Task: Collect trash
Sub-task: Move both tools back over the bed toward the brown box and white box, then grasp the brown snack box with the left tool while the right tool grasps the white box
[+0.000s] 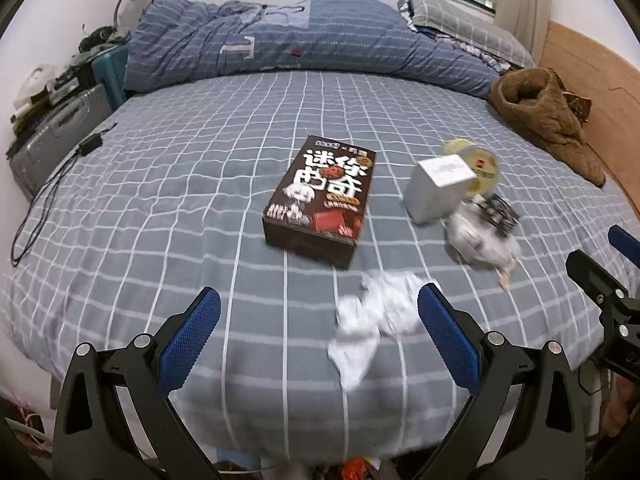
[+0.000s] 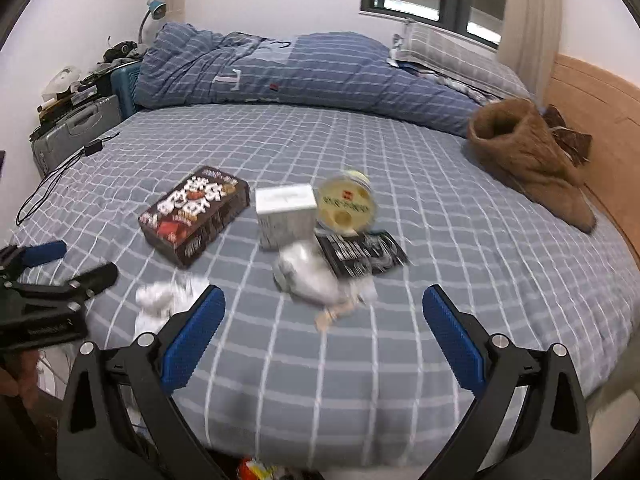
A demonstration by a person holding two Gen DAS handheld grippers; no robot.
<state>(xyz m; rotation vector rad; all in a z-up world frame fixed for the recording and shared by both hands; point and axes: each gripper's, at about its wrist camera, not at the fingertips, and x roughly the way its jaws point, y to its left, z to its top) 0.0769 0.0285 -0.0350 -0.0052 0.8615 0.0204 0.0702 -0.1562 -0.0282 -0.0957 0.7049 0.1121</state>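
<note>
Left gripper (image 1: 318, 308): jaws spread wide, nothing between the blue pads; low centre of the left wrist view, hovering over the near edge of the bed. Also seen at the left edge of the right wrist view (image 2: 82, 262), jaws apart there too.
Right gripper (image 2: 324, 306): jaws spread wide, empty; low centre of the right wrist view, over the near part of the bed. Its fingers enter the right edge of the left wrist view.
Crumpled tissue (image 1: 370, 320): white, lying on the sheet just ahead of the left gripper, nearer its right pad; lower centre of frame. In the right wrist view (image 2: 160, 300), lower left, partly behind a pad.
Crumpled wrapper (image 2: 308, 272): pale, blurred, centre frame, just ahead of the right gripper; a small tan piece lies at its near edge.
Brown snack box (image 1: 320, 196): lying flat, centre frame, apart from the other trash.
White box (image 1: 438, 188): upright, right of centre, beside the wrapper.
Yellow round lid (image 2: 346, 208): tilted on edge, just behind the white box.
Black packet (image 2: 360, 252): flat, touching the wrapper.
Bed (image 1: 180, 200): grey checked sheet; all the trash rests on it.
Blue duvet (image 1: 280, 40): bunched along the top of frame.
Brown garment (image 1: 548, 112): upper right, well apart from the trash.
</note>
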